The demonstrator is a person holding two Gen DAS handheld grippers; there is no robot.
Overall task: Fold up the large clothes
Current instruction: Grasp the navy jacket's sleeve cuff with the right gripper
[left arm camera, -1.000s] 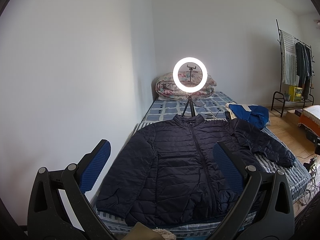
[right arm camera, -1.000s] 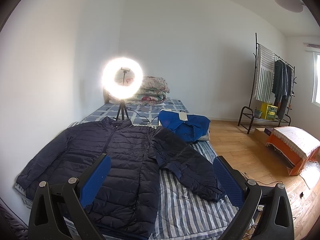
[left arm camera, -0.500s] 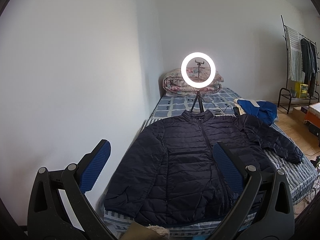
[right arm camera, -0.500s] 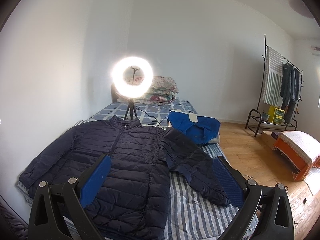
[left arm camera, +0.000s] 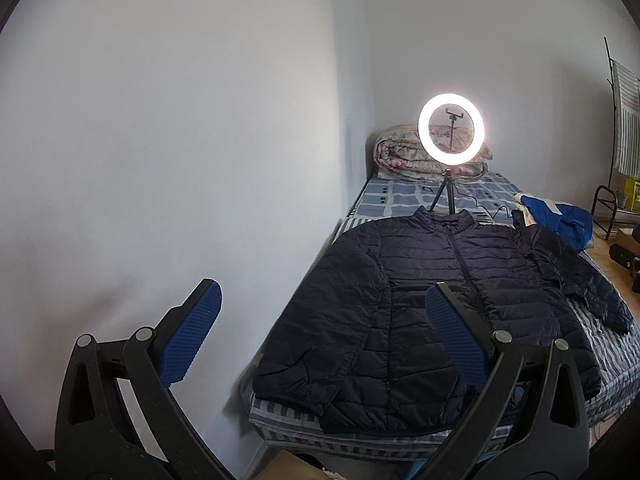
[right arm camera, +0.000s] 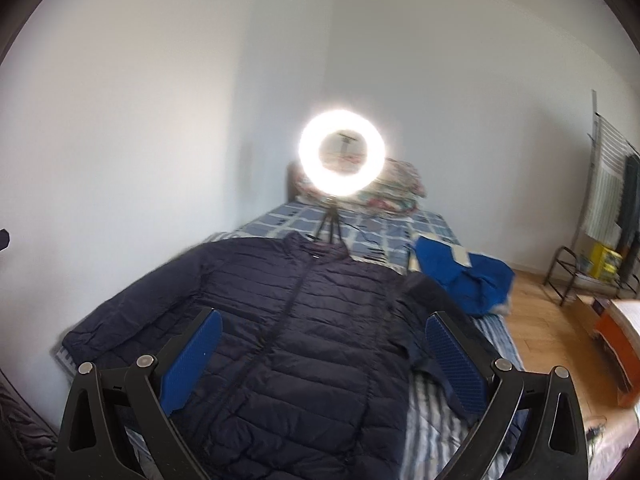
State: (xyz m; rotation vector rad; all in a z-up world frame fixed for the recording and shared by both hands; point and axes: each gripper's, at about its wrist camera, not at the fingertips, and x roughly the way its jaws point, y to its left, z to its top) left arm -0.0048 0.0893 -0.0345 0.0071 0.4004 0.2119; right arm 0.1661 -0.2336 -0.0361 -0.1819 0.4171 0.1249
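On striped bed (left arm camera: 612,344), quilted puffy navy jacket (left arm camera: 420,320), flat, zipped.

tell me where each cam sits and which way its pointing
Left wrist view: on the left gripper, by the foot of the bed, facing the wall corner; its open blue fingers show.
Right wrist view: on the right gripper, above the jacket's hem, facing up the bed; its open blue fingers show.
Shared: the dark puffer jacket lying flat, ring light, blue garment.

Lit ring light (left arm camera: 451,128), folded quilt (left arm camera: 400,154)
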